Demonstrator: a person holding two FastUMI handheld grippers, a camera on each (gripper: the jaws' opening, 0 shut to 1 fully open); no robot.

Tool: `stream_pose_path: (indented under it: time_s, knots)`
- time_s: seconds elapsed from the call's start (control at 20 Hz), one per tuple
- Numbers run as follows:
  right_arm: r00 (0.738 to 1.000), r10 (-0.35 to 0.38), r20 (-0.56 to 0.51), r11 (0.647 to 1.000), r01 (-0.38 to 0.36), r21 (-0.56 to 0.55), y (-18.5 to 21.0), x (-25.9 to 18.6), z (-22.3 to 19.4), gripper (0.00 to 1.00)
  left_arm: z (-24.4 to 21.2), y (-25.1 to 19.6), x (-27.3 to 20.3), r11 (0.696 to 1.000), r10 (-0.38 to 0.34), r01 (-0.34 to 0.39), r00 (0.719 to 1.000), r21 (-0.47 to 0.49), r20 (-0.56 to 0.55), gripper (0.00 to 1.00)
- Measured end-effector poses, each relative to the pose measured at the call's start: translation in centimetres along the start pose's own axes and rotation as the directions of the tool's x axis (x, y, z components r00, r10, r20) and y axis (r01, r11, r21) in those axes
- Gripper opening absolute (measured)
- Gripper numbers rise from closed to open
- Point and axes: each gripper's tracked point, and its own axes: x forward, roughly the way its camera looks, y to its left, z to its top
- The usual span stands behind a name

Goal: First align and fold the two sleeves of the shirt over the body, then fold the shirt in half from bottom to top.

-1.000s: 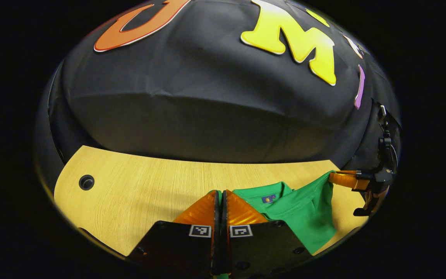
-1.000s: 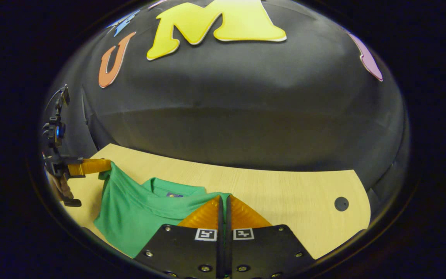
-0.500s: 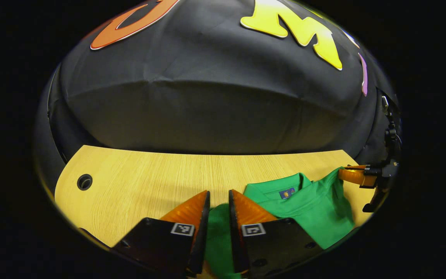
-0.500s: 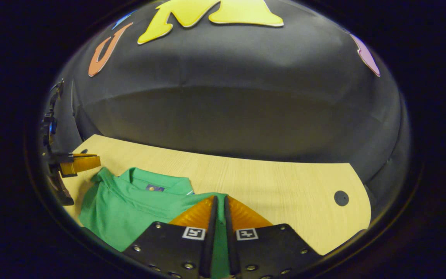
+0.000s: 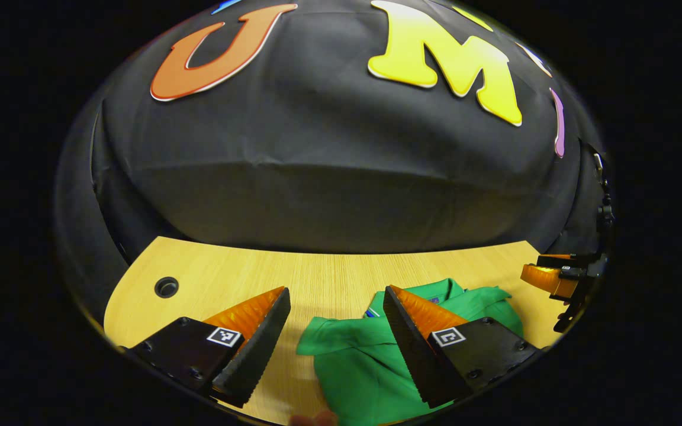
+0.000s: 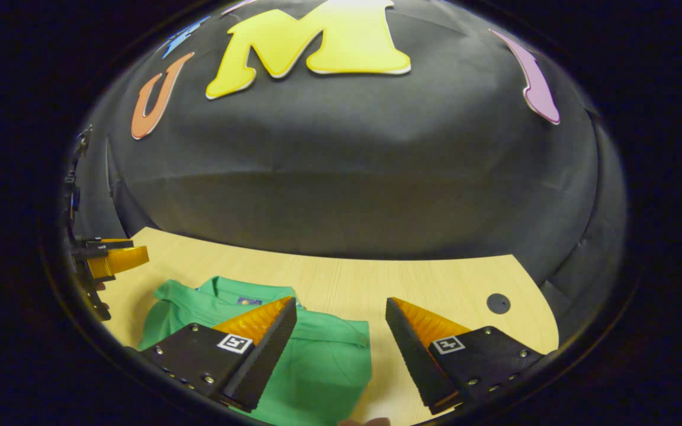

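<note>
Looking along our left gripper (image 5: 335, 296), we see its jaws spread wide, holding nothing — the green polo shirt (image 5: 364, 361) lies folded on the light wooden table (image 5: 317, 272) beneath and between them. The shirt's collar (image 5: 444, 290) points toward the black cloth wall (image 5: 329, 177), and a round cable hole (image 5: 166, 287) sits in the tabletop well to the shirt's left. Beyond the shirt's right edge, the other gripper hovers above the table, apart from the cloth.

From our right gripper (image 6: 341, 307), jaws also spread wide and empty, the shirt (image 6: 317, 361) lies flat under the left finger (image 6: 258, 331) — its edge ends between the two fingers. Another hole (image 6: 498, 303) lies well to the shirt's right.
</note>
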Motion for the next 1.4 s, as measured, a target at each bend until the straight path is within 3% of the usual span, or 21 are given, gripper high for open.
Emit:
stream_pose_path:
  time_s: [0.4,0.75,0.85,0.95,1.1,1.4]
  knots:
    - [0.987,0.039,0.155,0.999,-0.039,0.000,1.5,-13.8,6.5,0.94,6.2,-1.1,-13.9,0.999,0.051,-0.052,0.989,-0.003,0.140,1.00]
    - [0.938,0.032,0.346,0.994,0.005,-0.105,3.7,-28.3,8.9,0.94,10.0,-2.5,-28.7,0.994,0.109,-0.113,0.937,-0.009,0.332,0.98]
    - [0.913,0.015,0.407,0.995,0.026,-0.097,4.5,-31.8,9.2,0.94,9.9,-3.3,-32.1,0.992,0.110,-0.126,0.919,0.018,0.378,0.99]
    - [0.905,0.021,0.426,0.993,0.032,-0.118,5.4,-34.4,8.4,0.94,10.1,-4.1,-35.0,0.989,0.100,-0.137,0.900,0.058,0.424,0.98]
    - [0.917,0.034,0.396,0.997,-0.002,-0.081,6.7,-37.2,6.1,0.94,10.1,-5.3,-37.3,0.989,0.076,-0.126,0.891,0.083,0.447,0.98]
    - [0.928,0.008,0.372,0.998,0.016,-0.060,6.3,-39.1,4.2,0.93,8.2,-6.2,-37.0,0.995,0.062,-0.087,0.911,0.044,0.407,0.98]
